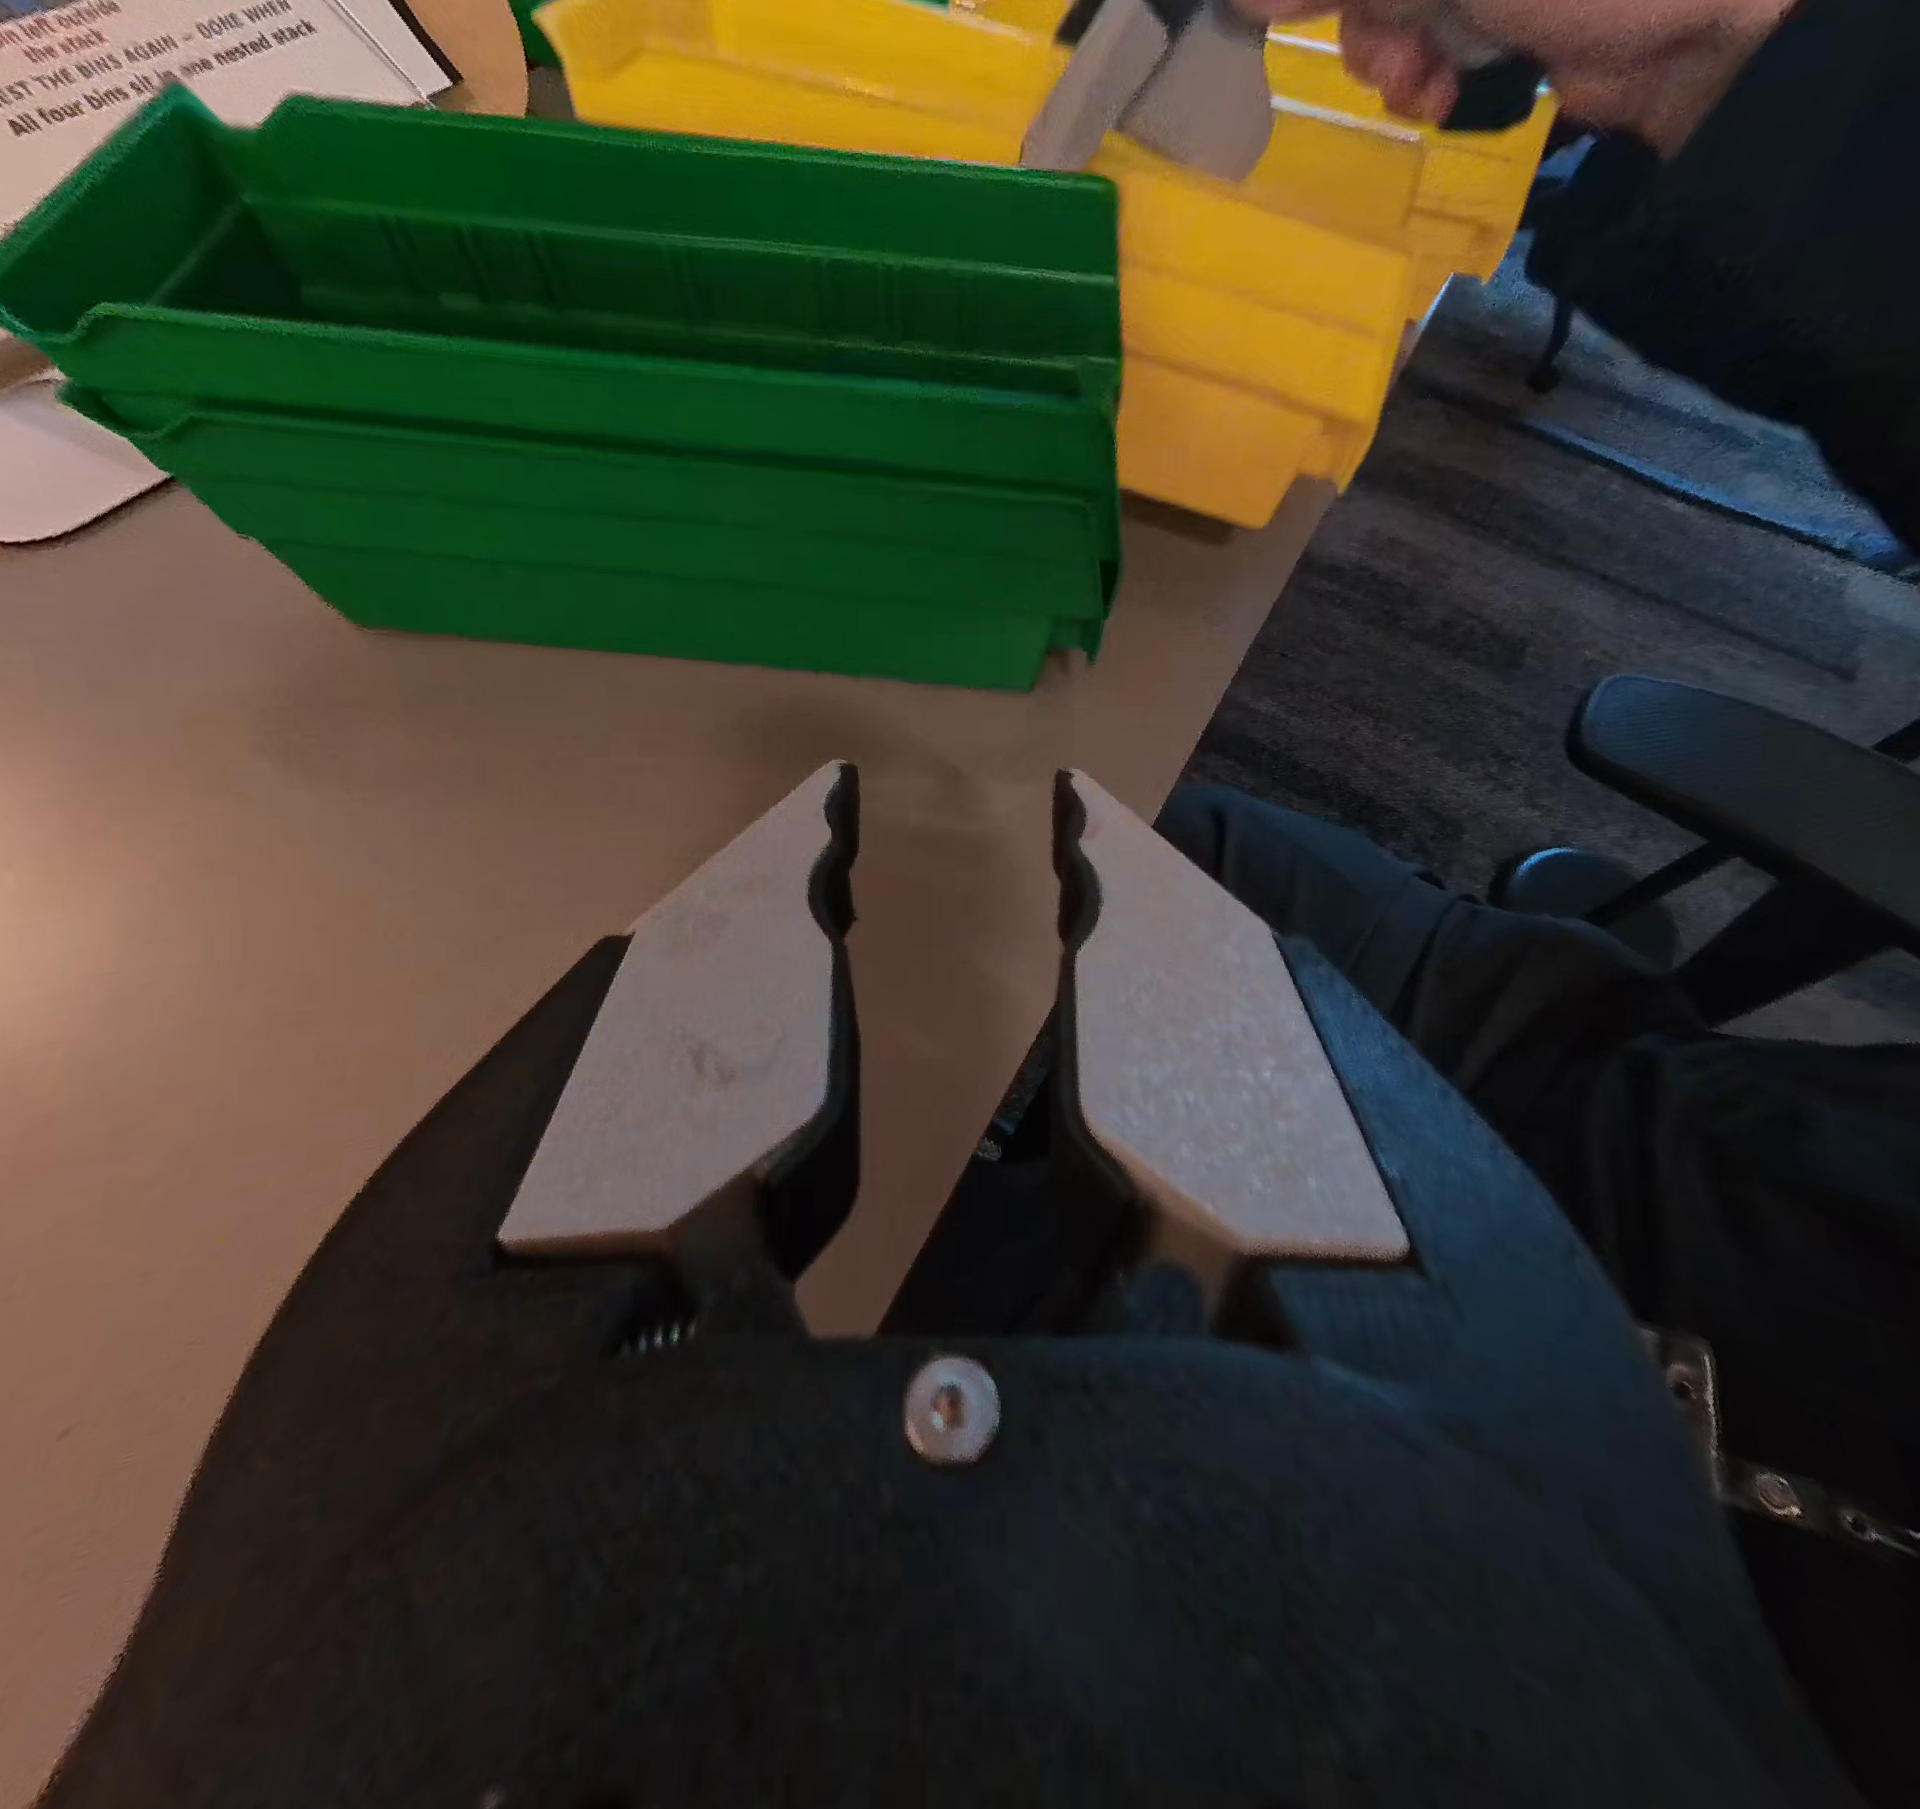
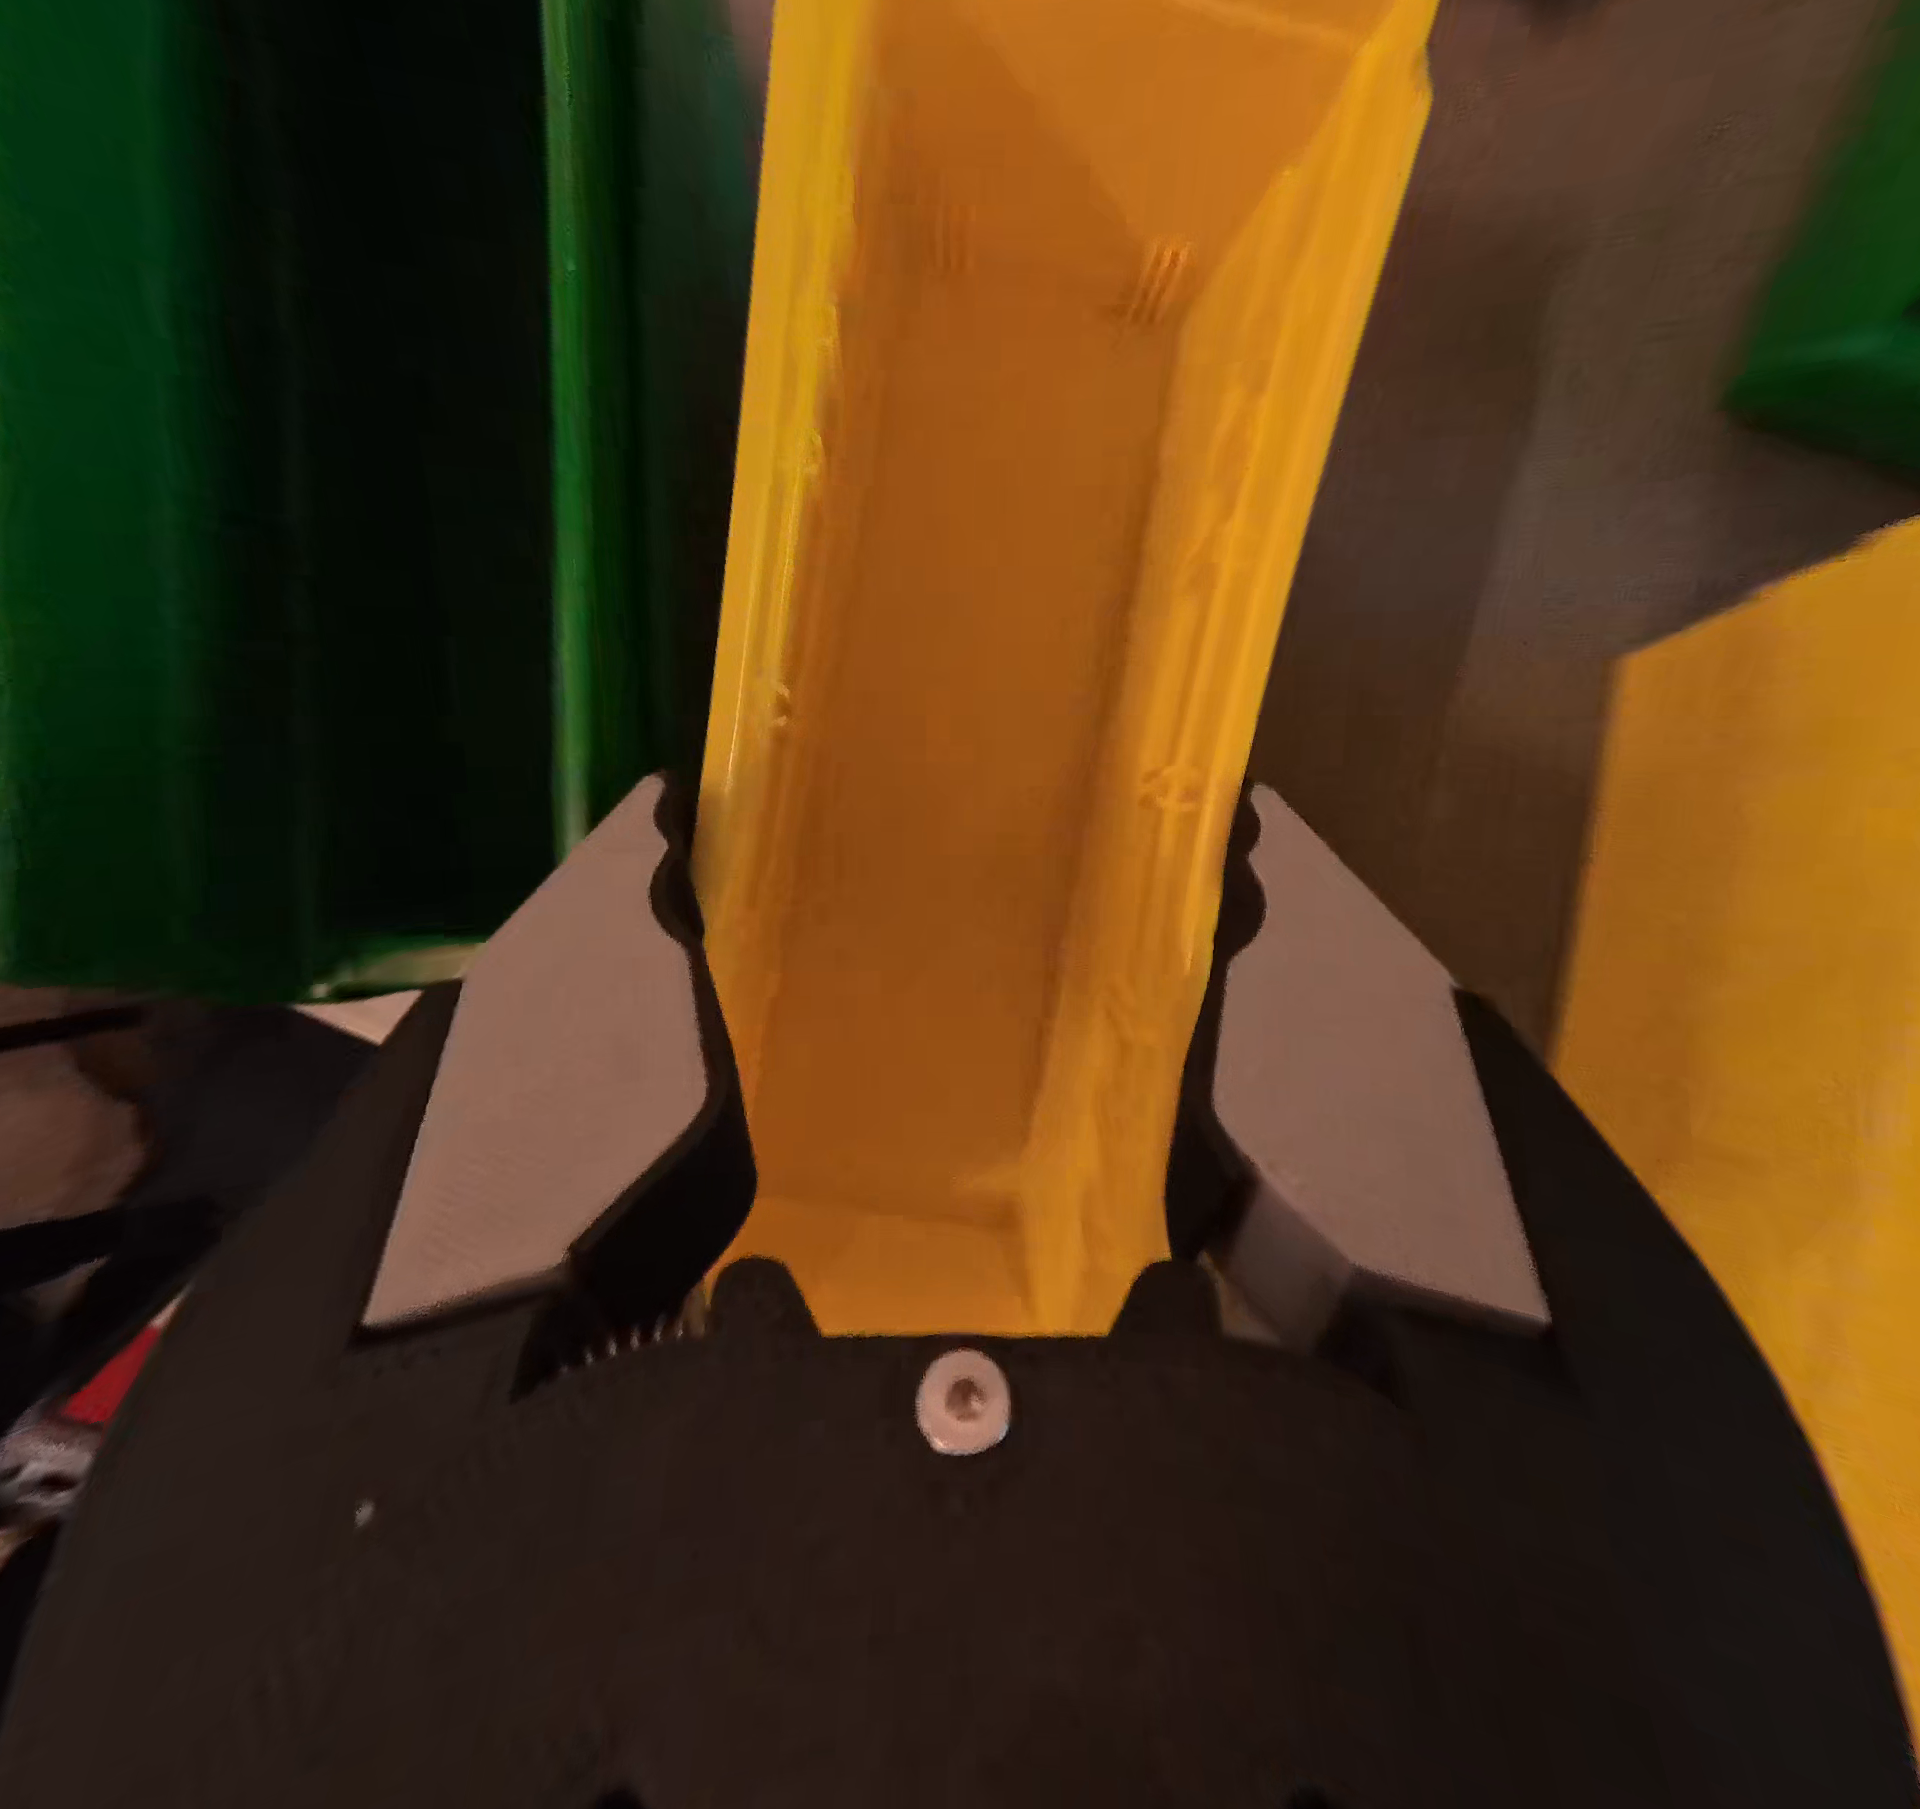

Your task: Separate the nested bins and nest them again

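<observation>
I log the green bin stack [image 1: 644, 471] as solid green w/ fine vertical ribbing on the inner wall, and the yellow bins [image 1: 1247, 305] beside it as plain bright yellow; the yellow bin [image 2: 997, 616] in the right wrist view reads deeper orange-yellow inside. Left gripper [image 1: 956, 855] & right gripper [image 2: 961, 886]: grey fingers, black inner pads, black body, silver screw. Table [image 1: 208, 876] is plain tan, instruction sheet [image 1: 187, 3] white w/ black & red print and blue pics, floor [image 1: 1558, 564] mottled dark grey.
</observation>
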Demonstrator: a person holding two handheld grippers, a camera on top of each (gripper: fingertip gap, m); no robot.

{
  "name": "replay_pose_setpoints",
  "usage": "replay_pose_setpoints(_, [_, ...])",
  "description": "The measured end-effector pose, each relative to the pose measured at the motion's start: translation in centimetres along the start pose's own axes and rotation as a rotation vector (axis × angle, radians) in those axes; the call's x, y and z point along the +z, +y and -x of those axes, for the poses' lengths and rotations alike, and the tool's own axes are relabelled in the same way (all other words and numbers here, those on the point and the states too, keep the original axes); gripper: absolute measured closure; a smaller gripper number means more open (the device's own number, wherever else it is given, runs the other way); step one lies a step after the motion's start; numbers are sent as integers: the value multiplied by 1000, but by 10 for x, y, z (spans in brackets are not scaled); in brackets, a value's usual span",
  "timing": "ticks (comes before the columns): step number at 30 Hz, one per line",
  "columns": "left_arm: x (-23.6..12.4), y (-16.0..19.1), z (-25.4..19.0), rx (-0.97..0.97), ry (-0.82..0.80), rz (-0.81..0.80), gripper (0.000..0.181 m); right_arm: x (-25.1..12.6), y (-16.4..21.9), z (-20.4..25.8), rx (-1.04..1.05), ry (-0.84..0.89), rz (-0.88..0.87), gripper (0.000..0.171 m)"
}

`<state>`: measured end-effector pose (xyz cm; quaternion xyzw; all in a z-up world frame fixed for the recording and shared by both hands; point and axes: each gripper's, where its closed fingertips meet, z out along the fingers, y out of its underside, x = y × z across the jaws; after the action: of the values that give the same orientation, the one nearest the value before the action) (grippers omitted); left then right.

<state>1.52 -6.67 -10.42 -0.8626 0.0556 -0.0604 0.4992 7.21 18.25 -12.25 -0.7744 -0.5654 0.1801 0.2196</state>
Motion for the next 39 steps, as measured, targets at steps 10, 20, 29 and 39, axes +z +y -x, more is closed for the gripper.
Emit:
replay_pose_setpoints(10, [0,10,6,2,-25,29,144,11,9,44,-14,70,-80,66])
replay_pose_setpoints(20, [-5,1,3,4,-15,-1,144,19,11,2,142,93,-164,50])
replay_pose_setpoints(29, [-1,4,4,-10,-3,3,144,-8,38,-8,126,63,-165,61])
replay_pose_setpoints(39, [-1,2,-2,8,-6,8,143,-16,48,-29,157,117,-181,61])
